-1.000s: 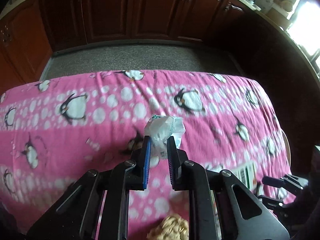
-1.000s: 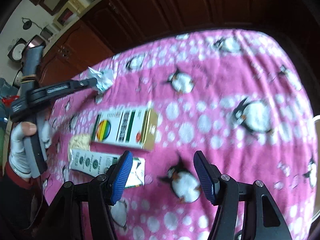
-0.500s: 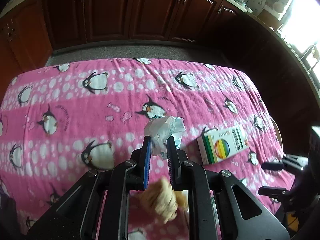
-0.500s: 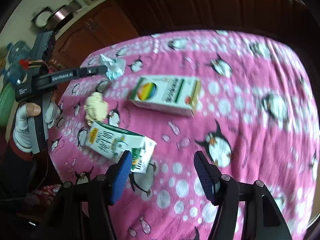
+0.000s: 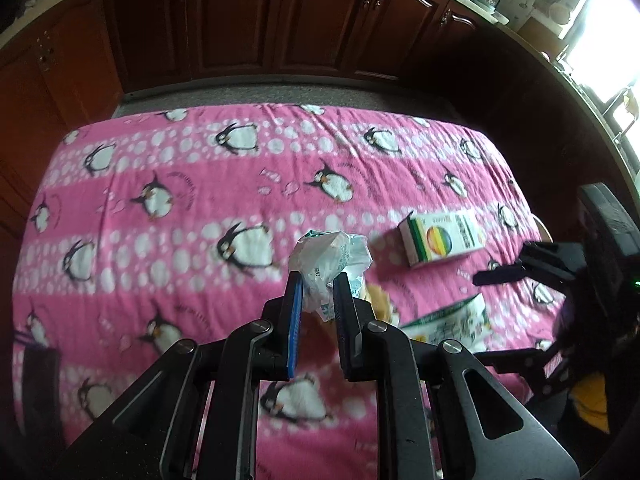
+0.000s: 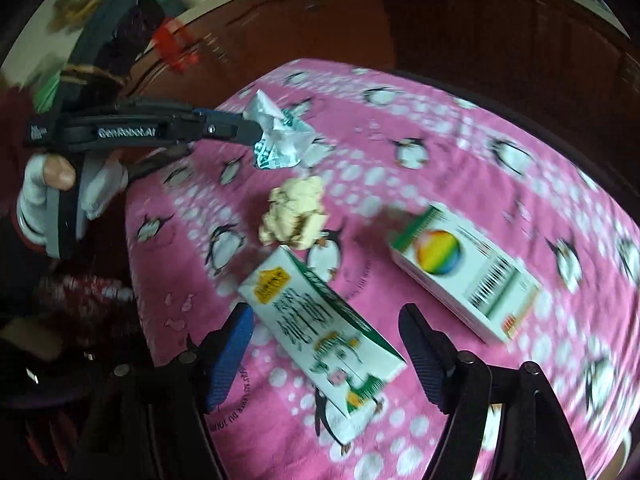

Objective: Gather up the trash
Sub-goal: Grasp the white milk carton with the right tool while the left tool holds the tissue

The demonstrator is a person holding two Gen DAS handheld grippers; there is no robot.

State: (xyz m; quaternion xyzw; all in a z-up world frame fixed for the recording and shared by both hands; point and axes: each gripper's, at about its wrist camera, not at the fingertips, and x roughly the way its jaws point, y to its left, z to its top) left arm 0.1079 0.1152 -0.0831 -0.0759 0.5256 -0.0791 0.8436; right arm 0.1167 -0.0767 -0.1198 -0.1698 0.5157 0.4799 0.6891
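Observation:
My left gripper (image 5: 318, 280) is shut on a crumpled white and green wrapper (image 5: 330, 262) and holds it above the pink penguin tablecloth (image 5: 160, 200); both also show in the right wrist view, the gripper (image 6: 250, 132) and the wrapper (image 6: 280, 136). My right gripper (image 6: 326, 316) is open, its jaws on either side of a white and green carton (image 6: 320, 328) lying on the cloth. A crumpled beige paper ball (image 6: 294, 212) lies just beyond it. A white box with a rainbow circle (image 6: 464, 272) lies to the right; it also shows in the left wrist view (image 5: 442, 238).
Dark wooden cabinets (image 5: 280, 20) stand beyond the table's far edge, with grey floor (image 5: 280, 96) between. A bright window (image 5: 600, 32) is at the upper right. The person's gloved hand (image 6: 60, 192) holds the left gripper at the table's left edge.
The left gripper has risen and drawn back with the wrapper in it. The right gripper has swung left and closer, so the green carton now lies between its open jaws.

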